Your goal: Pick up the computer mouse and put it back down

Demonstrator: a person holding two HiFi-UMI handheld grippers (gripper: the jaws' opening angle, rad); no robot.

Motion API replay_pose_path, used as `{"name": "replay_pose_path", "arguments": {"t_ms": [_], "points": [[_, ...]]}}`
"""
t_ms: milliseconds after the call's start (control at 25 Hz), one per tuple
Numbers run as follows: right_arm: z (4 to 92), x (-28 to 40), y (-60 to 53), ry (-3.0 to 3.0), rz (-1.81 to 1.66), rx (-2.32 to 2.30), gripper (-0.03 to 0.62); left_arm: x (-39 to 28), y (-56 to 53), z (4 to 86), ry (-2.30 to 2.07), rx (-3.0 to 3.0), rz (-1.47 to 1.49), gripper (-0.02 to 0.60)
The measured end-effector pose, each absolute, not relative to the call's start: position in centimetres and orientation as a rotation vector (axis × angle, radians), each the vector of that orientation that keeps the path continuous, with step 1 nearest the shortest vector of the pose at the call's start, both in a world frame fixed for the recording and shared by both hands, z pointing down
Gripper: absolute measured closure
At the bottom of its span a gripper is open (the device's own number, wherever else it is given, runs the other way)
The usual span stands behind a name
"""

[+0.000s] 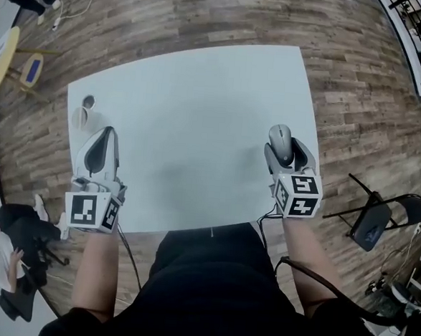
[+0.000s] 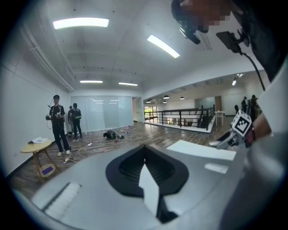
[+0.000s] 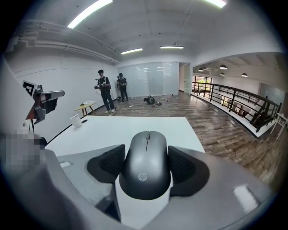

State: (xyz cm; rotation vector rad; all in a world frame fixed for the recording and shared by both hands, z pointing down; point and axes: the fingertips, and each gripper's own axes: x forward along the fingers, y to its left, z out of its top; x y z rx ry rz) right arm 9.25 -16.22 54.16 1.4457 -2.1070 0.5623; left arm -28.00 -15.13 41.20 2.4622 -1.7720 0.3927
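A: Free lane on the tabletop [image 1: 193, 105]?
B: Wide bare middle between left tongs [image 1: 108, 130] and right tongs [image 1: 283, 136].
A: Obstacles?
B: White cup [image 3: 75, 120] at the far left corner. Computer mouse [image 1: 279, 141] fills the right tongs' gap. Folding chair [image 1: 376, 215] stands off the right edge.

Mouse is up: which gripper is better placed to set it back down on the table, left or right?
Right. The right gripper grips the computer mouse over the table. The left gripper is empty, off at the table's left edge.
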Motion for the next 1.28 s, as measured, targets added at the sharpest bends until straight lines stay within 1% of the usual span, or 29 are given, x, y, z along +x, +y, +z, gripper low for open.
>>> {"name": "replay_pose_path", "arguments": {"t_ms": [920, 1080, 1280], "points": [[60.6, 9.3, -13.9, -2.026, 0.679, 1.382, 0.293, -24.6, -15.9, 46.1, -1.585, 2.442, 0.426, 0.600], [61.5, 9.6, -13.3, -2.005, 0.714, 1.375, 0.293, -24.5, -15.7, 46.0, -1.590, 2.403, 0.377, 0.600], [62.5, 9.8, -13.1, -1.978, 0.745, 1.381, 0.293, -24.7, -15.7, 46.2, -1.583, 2.405, 0.385, 0.600]]}}
